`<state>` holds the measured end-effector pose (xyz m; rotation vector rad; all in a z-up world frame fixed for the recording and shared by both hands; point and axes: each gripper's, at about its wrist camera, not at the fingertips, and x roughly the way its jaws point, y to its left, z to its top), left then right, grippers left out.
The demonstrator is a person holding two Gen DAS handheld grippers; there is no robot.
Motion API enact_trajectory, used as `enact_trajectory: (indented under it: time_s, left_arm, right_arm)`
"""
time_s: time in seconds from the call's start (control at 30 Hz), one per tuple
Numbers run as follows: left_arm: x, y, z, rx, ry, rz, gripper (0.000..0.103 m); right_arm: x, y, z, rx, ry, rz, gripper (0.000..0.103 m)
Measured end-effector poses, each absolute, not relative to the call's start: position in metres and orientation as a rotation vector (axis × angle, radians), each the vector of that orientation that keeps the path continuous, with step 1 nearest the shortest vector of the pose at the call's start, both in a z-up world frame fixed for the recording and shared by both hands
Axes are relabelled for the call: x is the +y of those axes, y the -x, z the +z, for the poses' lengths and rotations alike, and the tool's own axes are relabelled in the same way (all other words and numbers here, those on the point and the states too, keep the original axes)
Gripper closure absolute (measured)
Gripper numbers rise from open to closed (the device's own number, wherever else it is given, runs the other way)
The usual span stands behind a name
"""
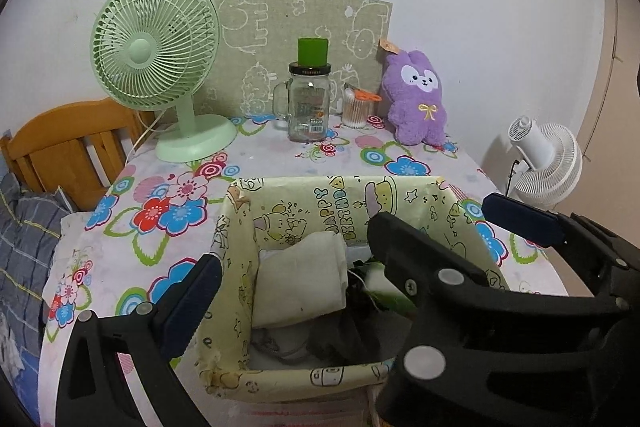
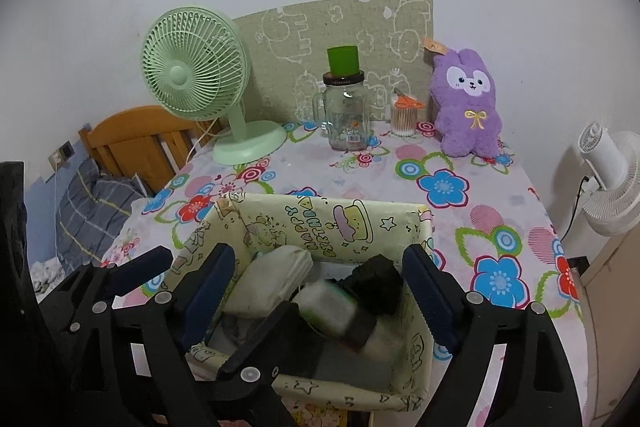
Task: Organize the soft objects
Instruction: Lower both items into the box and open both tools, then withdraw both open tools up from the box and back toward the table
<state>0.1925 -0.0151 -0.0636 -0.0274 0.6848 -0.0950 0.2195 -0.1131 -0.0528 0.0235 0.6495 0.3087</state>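
Note:
A pale yellow cartoon-print box (image 1: 320,203) stands at the near edge of the flowered table. Inside lie a folded cream cloth (image 1: 300,279), a white-and-green roll (image 2: 328,307), a black bundle (image 2: 376,283) and grey items at the bottom. My left gripper (image 1: 350,231) is open, its fingers straddling the box. My right gripper (image 2: 320,255) is open above the box (image 2: 320,223); the roll and black bundle lie below and between its pads, which are apart from them. One right finger (image 1: 420,255) reaches in between the left gripper's fingers. A purple plush rabbit (image 1: 416,95) (image 2: 466,107) stands at the back right.
A green desk fan (image 1: 156,59) stands at the back left. A glass mug jar (image 1: 308,103) with a green cup on top stands beside a tub of cotton swabs (image 1: 356,107). A white fan (image 1: 544,163) stands off the table's right side. A wooden headboard (image 1: 72,143) and bedding lie to the left.

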Motion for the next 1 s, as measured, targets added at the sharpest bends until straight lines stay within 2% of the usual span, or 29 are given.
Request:
enact_trajectory:
  time_s: [1.0]
  left_arm:
    - [-0.03, -0.135, -0.028, 0.607, -0.004, -0.112, 0.0]
  right_arm:
    - [-0.125, -0.157, -0.017, 0.566, -0.02, 0.271, 0.01]
